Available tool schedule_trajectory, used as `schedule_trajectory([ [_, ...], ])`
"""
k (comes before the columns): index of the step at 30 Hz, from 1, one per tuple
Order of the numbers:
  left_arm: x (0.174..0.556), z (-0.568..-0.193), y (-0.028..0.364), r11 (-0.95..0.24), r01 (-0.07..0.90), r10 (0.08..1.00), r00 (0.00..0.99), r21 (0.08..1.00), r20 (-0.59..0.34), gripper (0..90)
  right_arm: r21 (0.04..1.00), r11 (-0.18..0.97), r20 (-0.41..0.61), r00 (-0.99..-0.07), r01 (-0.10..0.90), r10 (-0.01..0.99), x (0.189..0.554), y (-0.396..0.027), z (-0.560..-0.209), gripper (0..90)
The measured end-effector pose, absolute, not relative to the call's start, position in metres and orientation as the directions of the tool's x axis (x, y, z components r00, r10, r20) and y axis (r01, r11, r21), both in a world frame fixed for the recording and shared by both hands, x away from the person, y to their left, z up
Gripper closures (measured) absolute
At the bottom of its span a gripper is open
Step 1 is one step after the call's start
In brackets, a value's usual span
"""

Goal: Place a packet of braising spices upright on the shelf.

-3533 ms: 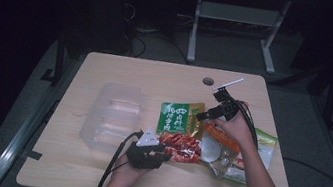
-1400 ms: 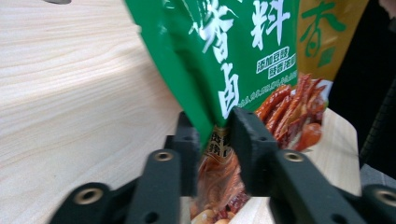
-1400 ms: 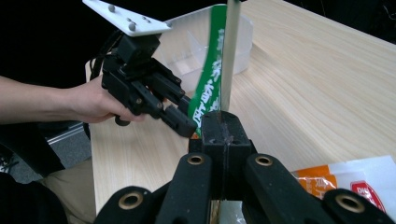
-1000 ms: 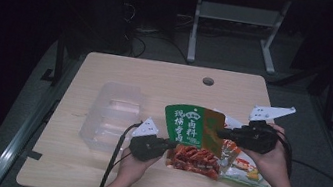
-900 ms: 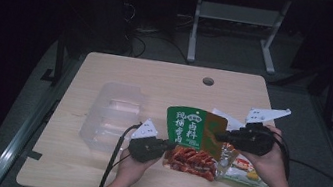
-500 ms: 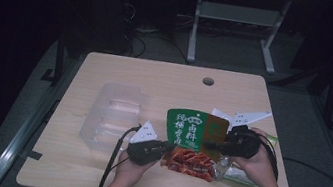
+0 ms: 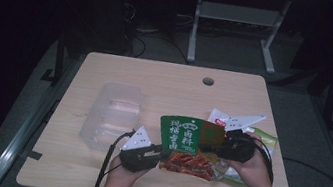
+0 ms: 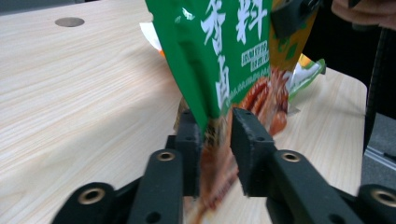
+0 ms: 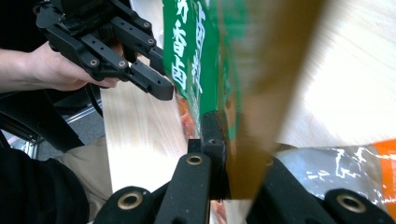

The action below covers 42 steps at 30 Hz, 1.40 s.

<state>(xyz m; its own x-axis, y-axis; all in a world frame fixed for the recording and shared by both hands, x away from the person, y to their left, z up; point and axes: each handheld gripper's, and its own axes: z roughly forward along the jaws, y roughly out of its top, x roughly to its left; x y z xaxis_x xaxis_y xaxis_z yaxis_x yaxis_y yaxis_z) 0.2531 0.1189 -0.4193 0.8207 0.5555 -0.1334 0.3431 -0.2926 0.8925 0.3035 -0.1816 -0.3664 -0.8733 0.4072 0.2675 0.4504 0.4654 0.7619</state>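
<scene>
A green snack packet (image 7: pixel 183 135) with white characters and a red lower half hangs tilted above the table's front, between both grippers. My left gripper (image 7: pixel 159 154) comes in from the left at the packet's lower corner. In the left gripper view the packet (image 8: pixel 224 56) passes between the jaws of my left gripper (image 8: pixel 215 140); they have just been opening and a gap shows beside one pad. My right gripper (image 7: pixel 213 146) is shut on the packet's right edge. The right gripper view shows my right gripper (image 9: pixel 233 154) clamped on the packet (image 9: pixel 196 56), with my left gripper (image 9: pixel 161 70) beyond.
A clear plastic container (image 7: pixel 113 115) stands on the wooden table (image 7: pixel 156 82) to the left. A white packet (image 7: pixel 219 118) and a light green packet (image 7: pixel 268 140) lie under my right hand. A cable hole (image 7: pixel 208 81) sits at the table's far side.
My right gripper has come left and lower, onto the packet's right edge. My left gripper has shifted slightly toward the front edge, and its jaws have parted.
</scene>
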Motion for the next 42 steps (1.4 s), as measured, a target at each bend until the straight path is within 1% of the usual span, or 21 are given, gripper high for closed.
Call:
schedule_trajectory([
  [2, 0.248, -0.417, 0.123, -0.304, 0.333, 0.562, 0.819, 0.893, -0.114, 67.4, 0.77, 0.468, 0.246, -0.879, 0.433, 0.408, 0.298, -0.179, -0.36, 89.4],
  [7, 0.235, -0.412, 0.136, -0.302, 0.322, 0.572, 0.814, 0.897, -0.1, 63.5, 0.785, 0.473, 0.208, -0.889, 0.4, 0.407, 0.292, -0.175, -0.343, 89.5],
  [9, 0.23, -0.412, 0.14, -0.298, 0.325, 0.579, 0.809, 0.898, -0.101, 63.6, 0.791, 0.467, 0.203, -0.89, 0.395, 0.408, 0.292, -0.173, -0.337, 89.5],
  [14, 0.221, -0.412, 0.147, -0.338, 0.304, 0.57, 0.819, 0.891, -0.063, 63.3, 0.794, 0.472, 0.18, -0.889, 0.383, 0.42, 0.298, -0.164, -0.325, 89.6],
  [21, 0.217, -0.415, 0.152, -0.333, 0.308, 0.57, 0.819, 0.891, -0.07, 62.7, 0.794, 0.474, 0.175, -0.89, 0.381, 0.421, 0.313, -0.148, -0.317, 89.6],
  [28, 0.219, -0.417, 0.156, -0.328, 0.302, 0.569, 0.819, 0.895, -0.068, 61.7, 0.807, 0.472, 0.155, -0.899, 0.354, 0.409, 0.336, -0.117, -0.3, 89.6],
  [32, 0.221, -0.417, 0.158, -0.311, 0.312, 0.571, 0.816, 0.898, -0.086, 60.6, 0.81, 0.485, 0.135, -0.91, 0.329, 0.391, 0.357, -0.091, -0.293, 89.6],
  [36, 0.221, -0.418, 0.157, -0.331, 0.303, 0.566, 0.821, 0.893, -0.069, 59.7, 0.805, 0.505, 0.126, -0.92, 0.313, 0.37, 0.377, -0.065, -0.288, 89.6],
  [37, 0.22, -0.419, 0.156, -0.357, 0.285, 0.563, 0.826, 0.889, -0.038, 59.0, 0.806, 0.503, 0.129, -0.922, 0.312, 0.366, 0.382, -0.059, -0.286, 89.6],
  [38, 0.221, -0.419, 0.155, -0.368, 0.277, 0.557, 0.83, 0.888, -0.028, 58.3, 0.809, 0.499, 0.136, -0.924, 0.312, 0.357, 0.389, -0.05, -0.285, 89.6],
  [42, 0.223, -0.422, 0.154, -0.375, 0.28, 0.545, 0.838, 0.884, -0.034, 57.6, 0.811, 0.503, 0.124, -0.928, 0.298, 0.351, 0.407, -0.03, -0.28, 89.6],
])
